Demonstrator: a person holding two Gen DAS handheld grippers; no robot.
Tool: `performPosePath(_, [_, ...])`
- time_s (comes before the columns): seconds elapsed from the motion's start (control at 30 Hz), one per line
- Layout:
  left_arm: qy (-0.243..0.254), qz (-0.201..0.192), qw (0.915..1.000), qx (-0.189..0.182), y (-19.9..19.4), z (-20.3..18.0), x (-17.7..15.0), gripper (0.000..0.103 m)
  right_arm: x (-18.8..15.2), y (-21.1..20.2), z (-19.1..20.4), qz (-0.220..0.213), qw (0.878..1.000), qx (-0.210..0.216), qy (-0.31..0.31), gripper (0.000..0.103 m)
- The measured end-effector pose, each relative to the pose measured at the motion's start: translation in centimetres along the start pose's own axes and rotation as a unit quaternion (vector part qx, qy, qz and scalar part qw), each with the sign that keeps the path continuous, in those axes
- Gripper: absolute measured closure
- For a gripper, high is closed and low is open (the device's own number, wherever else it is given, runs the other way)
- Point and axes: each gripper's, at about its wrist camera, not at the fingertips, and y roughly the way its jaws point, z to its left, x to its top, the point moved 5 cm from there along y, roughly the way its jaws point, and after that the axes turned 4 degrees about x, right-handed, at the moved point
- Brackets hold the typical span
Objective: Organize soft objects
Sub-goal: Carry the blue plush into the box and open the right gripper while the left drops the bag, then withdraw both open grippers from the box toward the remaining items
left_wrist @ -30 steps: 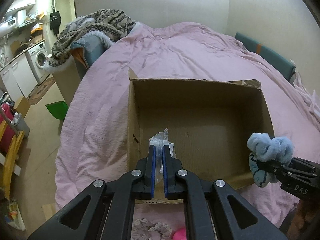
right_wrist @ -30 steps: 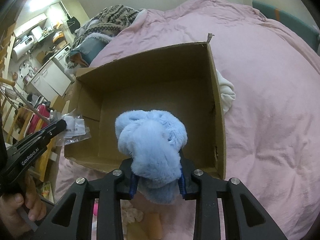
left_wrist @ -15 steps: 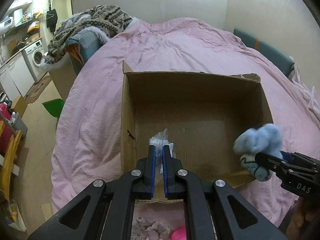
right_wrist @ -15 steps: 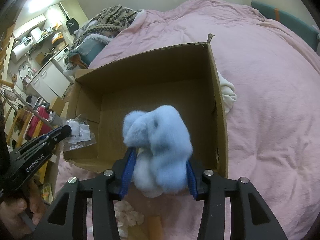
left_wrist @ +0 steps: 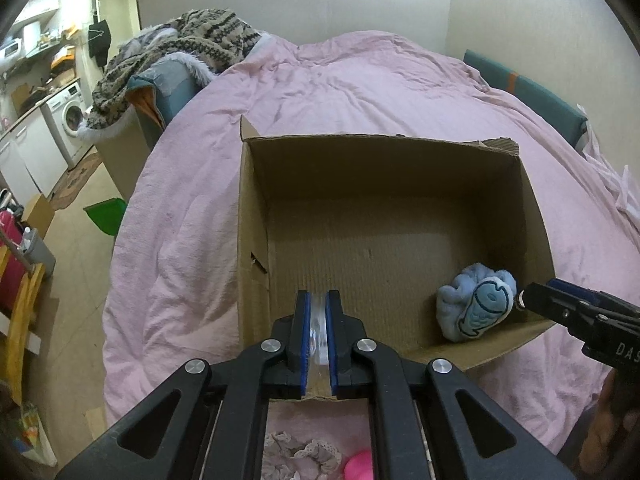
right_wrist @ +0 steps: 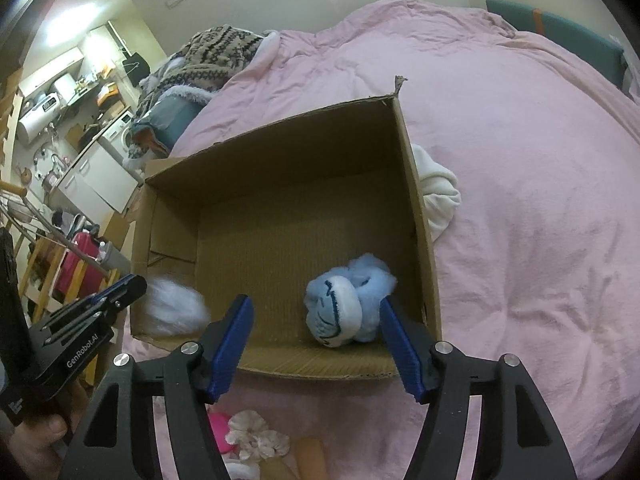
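An open cardboard box [left_wrist: 256,200] sits on the pink bed. A light blue plush toy [left_wrist: 476,306] lies loose on the box floor in its near right corner. In the right wrist view the toy [right_wrist: 344,308] rests below my right gripper [right_wrist: 315,302], whose jaws are opening and whose pads stand apart from it. That gripper's tip [left_wrist: 532,294] shows just right of the toy in the left wrist view. My left gripper [left_wrist: 319,304] hangs over the box's near left edge, shut on a clear plastic bag [left_wrist: 319,322]. The bag [right_wrist: 176,308] looks blurred white at that gripper's tip.
A white cloth [right_wrist: 438,196] lies against the box's right wall outside. A pink ball [left_wrist: 360,466] and a lace scrunchie [left_wrist: 300,452] sit on the bed below my grippers. A patterned blanket heap [left_wrist: 180,52] lies far left, beside the bed edge and floor.
The right jaws spread and the blue plush toy dropped from them onto the box floor. The left gripper stayed shut on the bag, which now hangs lower and shows less above the pads.
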Motion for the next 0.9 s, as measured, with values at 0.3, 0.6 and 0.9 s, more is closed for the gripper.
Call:
performPosePath(0.3, [-0.012, -0.012, 0.9998, 0.011, -0.5, 0.4, 0.0, 0.034, -0.2, 0.2, 0.2, 0.003, 1.0, 0.001, -0.009, 0.034])
performPosePath(0.6, [-0.005, -0.023, 0.9996, 0.015, -1.1, 0.4, 0.1, 0.034, -0.1, 0.2, 0.2, 0.004, 1.0, 0.001, -0.009, 0.034])
performPosePath(0.9, [-0.007, -0.025, 0.9993, 0.027, -2.4, 0.9, -0.4, 0.034, -0.7, -0.9, 0.8, -0.002, 0.999, 0.037, 0.01, 0.019])
